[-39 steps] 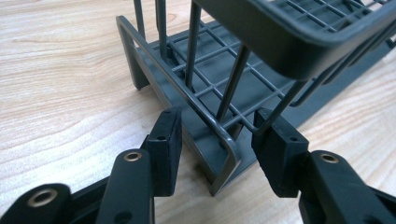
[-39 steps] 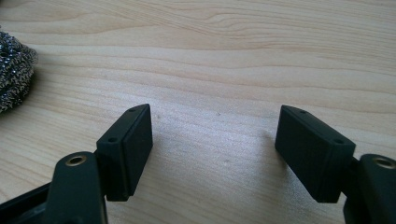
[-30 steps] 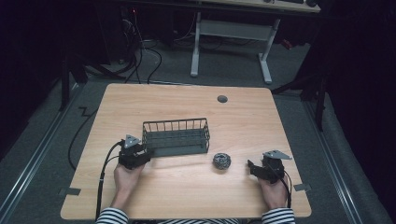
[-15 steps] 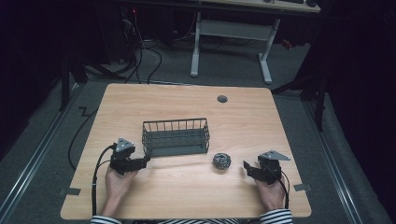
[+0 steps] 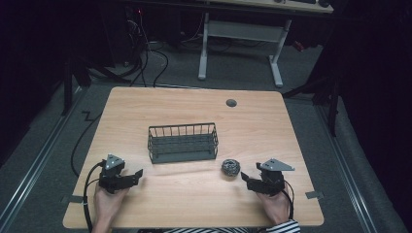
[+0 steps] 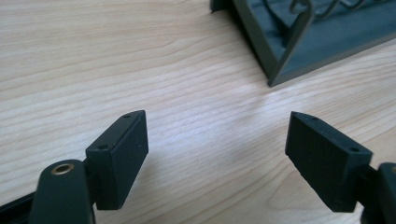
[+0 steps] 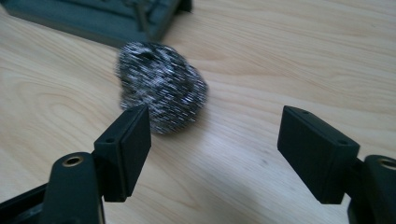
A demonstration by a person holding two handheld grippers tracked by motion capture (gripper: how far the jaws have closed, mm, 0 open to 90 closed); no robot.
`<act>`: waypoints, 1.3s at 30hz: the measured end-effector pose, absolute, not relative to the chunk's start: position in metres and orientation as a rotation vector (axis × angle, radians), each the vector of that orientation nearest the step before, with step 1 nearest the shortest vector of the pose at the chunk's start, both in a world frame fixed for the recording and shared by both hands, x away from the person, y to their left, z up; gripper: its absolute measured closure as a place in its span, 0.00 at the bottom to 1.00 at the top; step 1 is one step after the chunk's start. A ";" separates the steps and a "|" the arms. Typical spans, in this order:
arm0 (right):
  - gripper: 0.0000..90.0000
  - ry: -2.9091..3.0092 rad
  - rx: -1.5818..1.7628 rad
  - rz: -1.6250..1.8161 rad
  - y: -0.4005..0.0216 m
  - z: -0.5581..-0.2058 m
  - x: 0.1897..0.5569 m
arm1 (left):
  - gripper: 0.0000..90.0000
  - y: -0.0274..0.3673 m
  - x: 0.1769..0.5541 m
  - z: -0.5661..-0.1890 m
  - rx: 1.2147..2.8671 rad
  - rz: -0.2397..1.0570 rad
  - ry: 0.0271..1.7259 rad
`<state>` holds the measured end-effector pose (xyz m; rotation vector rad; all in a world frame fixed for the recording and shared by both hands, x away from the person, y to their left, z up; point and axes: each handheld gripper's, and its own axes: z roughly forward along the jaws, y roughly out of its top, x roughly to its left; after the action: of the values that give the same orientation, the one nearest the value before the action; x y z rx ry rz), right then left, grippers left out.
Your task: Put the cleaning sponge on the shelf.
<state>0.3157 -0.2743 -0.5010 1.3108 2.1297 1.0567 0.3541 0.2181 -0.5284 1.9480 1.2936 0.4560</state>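
Note:
A dark wire basket [image 5: 182, 142] stands mid-table, and its corner [image 6: 280, 42] shows at the top right of the left gripper view. A steel wool scrubber [image 5: 231, 166] lies just off the basket's right end. My left gripper [image 5: 137, 174] rests low at the near left, pointing right. Its jaws have just been opening and now stand open [image 6: 215, 126] over bare wood, with nothing between them. My right gripper [image 5: 244, 178] points left, close to the scrubber [image 7: 161, 86]. Its jaws have also just been opening and are open [image 7: 215, 121]. The scrubber lies just ahead of the left jaw and is not gripped.
The wooden table [image 5: 145, 111] has a round cable hole [image 5: 231, 102] at the back right. A cable trails from the left gripper over the table's left edge. A second desk's white legs [image 5: 204, 43] stand behind on the grey floor.
My left gripper has drawn back from the basket's left end toward the near-left corner. The right gripper has edged left toward the scrubber.

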 end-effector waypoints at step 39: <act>0.38 2.319 1.247 1.000 -0.228 -0.512 0.353 | 0.17 0.216 0.351 -0.538 2.003 0.541 1.304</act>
<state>0.3531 -0.2283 -0.5117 1.2473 2.3194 0.9997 0.3509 0.2159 -0.5379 2.0032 1.3045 0.5413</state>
